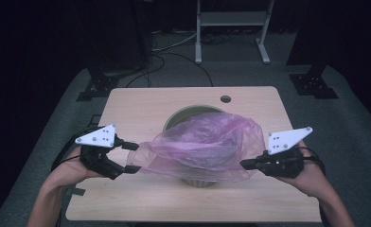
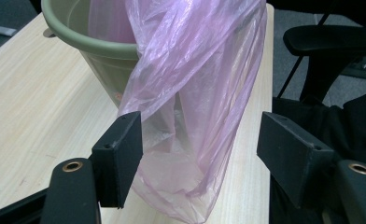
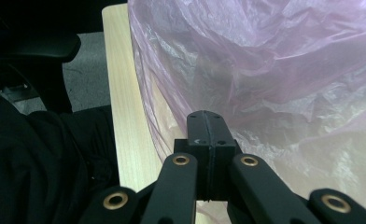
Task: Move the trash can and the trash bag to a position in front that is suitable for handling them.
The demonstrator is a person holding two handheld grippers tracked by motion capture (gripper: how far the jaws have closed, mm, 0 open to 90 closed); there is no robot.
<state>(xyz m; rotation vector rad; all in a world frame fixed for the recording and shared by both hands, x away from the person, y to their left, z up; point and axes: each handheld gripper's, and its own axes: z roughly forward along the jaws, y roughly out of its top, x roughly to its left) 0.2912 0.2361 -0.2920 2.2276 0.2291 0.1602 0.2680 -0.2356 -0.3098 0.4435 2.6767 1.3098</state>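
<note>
While my left claw (image 1: 132,157) stands with its jaws apart, a fold of the thin, translucent pink plastic bag (image 1: 207,144) hangs between them without either pad pressing on it; in the left gripper view the nearer pad (image 2: 120,156) just brushes the film's edge and the other pad stands well clear of it. So on this side the bag lies straight ahead of the claw, slack and dangling down toward the pale wooden tabletop (image 1: 141,198).

My right claw (image 1: 246,164) is the one doing the work: its jaws are together, pinched on the bag's opposite edge, and in the right gripper view the closed tips (image 3: 208,128) sit against the film with the plastic billowing up and away beyond them. Whether much film sits between the pads I cannot tell.

Beyond both claws, the bag drapes over the round olive-green plastic bin (image 1: 183,116), its long axis running from one claw to the other, so the bin's rim shows just past the film at the far side. Both hands sit low at the near edge, forearms angled inward, claws pointing at each other across the bin.

My judgement is that the left claw is nearer the loose edge and must regrip before the bag's mouth can be spread over the rim.
</note>
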